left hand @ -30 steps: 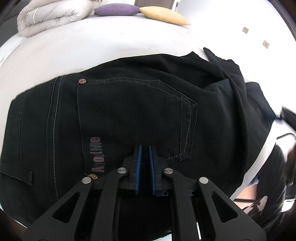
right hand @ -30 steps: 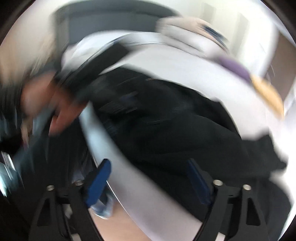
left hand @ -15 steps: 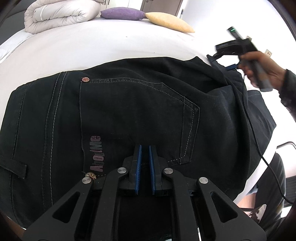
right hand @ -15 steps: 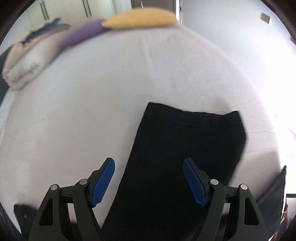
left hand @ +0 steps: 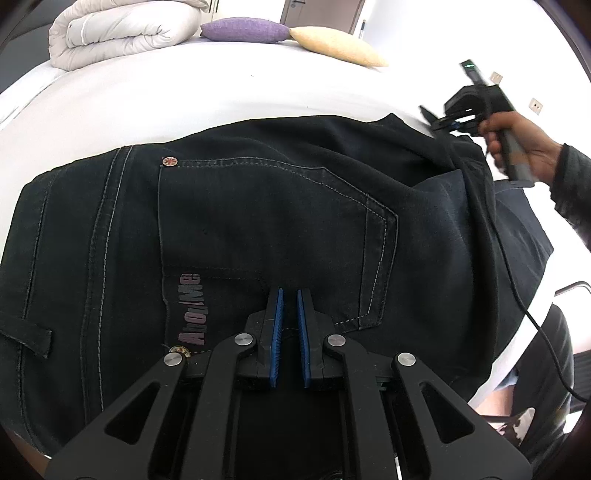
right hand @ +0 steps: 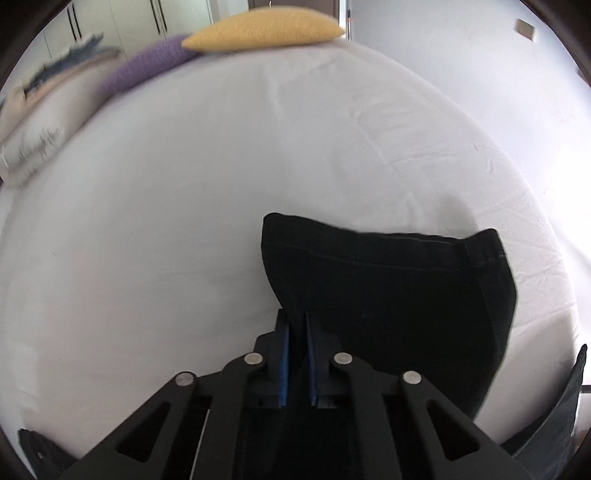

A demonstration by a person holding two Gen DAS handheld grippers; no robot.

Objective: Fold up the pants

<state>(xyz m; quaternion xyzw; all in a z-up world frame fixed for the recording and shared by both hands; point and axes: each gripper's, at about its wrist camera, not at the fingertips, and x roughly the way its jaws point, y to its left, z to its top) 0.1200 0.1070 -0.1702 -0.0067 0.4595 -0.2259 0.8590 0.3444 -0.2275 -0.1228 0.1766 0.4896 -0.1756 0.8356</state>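
Note:
Black pants (left hand: 258,206) lie on a white bed (left hand: 147,96), seat side up, with a back pocket and an "AboutMe" label showing. My left gripper (left hand: 289,295) is shut and rests on the pants just below the pocket, gripping no visible fold. My right gripper (right hand: 295,325) is shut on the left edge of the pant leg (right hand: 388,295), near its hem, just above the sheet (right hand: 184,221). It also shows at the far right of the left wrist view (left hand: 461,118), held by a hand at the pants' far end.
A rolled white duvet (left hand: 122,29), a purple pillow (left hand: 243,31) and a yellow pillow (left hand: 336,46) lie at the head of the bed. The same pillows show in the right wrist view (right hand: 266,29). A cable (left hand: 517,295) trails from the right gripper.
My right gripper swung over to the pant leg and closed on its edge; half a second ago its jaws were wide open. The left gripper stayed shut on the pants.

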